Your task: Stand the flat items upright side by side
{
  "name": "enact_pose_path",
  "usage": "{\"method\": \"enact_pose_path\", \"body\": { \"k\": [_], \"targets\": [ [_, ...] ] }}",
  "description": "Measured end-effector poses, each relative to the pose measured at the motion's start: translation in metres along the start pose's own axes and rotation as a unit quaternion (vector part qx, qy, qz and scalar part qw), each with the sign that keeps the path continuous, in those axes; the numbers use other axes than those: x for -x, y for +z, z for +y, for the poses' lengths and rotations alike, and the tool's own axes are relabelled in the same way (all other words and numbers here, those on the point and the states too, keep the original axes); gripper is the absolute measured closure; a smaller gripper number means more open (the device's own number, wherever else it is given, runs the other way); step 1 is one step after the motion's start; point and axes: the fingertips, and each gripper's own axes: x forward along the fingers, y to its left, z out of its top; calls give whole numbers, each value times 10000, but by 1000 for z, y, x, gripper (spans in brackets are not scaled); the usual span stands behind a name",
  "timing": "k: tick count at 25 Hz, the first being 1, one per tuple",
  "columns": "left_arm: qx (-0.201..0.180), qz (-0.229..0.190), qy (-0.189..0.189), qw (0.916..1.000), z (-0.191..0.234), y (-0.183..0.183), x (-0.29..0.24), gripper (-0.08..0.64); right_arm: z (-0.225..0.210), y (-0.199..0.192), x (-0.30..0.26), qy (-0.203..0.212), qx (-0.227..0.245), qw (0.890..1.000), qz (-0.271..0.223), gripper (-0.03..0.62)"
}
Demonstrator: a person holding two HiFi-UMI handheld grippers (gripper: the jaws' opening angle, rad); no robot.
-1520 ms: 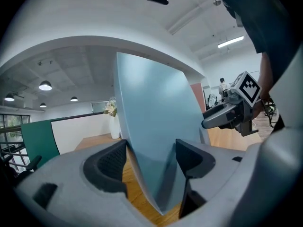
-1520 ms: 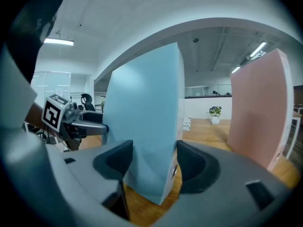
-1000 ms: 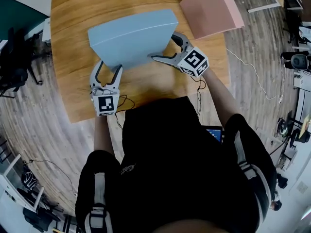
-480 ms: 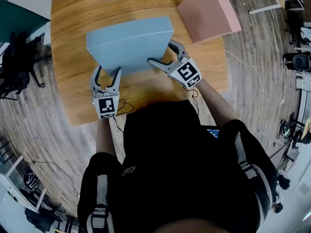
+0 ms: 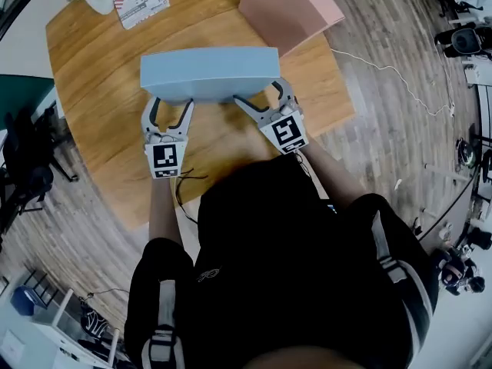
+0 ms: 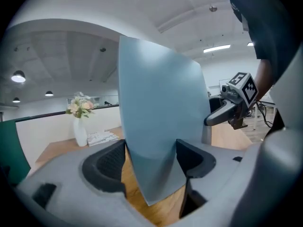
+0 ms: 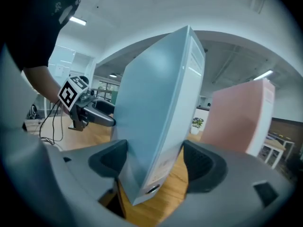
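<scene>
Both binders stand upright. The blue binder (image 5: 209, 74) sits gripped between the left gripper (image 5: 171, 103), jaws just widening, and the right gripper (image 5: 257, 92), jaws just narrowing. The pink binder (image 5: 284, 6) stands apart at one o'clock on the worktop (image 5: 92, 91), so aligning them likely remains.

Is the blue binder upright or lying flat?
Upright: both gripper views show the binder standing on edge, faces near vertical.

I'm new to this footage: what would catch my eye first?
A pale blue-grey binder is held upright over the round wooden table, its ends between the left gripper, whose jaws just opened wider, and the right gripper, whose jaws just narrowed. A pink binder stands behind, at right.
</scene>
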Motion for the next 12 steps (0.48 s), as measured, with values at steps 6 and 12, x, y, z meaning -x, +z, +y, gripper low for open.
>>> {"method": "enact_pose_path", "body": {
  "k": [6, 12],
  "targets": [
    [-204, -111, -696, 9973, -24, 12, -44, 223, -24, -17, 30, -986, -139, 9949, 178, 215],
    [-433, -239, -1443, 9883, -40, 21, -82, 219, -38, -29, 54, -1951, -128, 9791, 554, 219]
  ]
}}
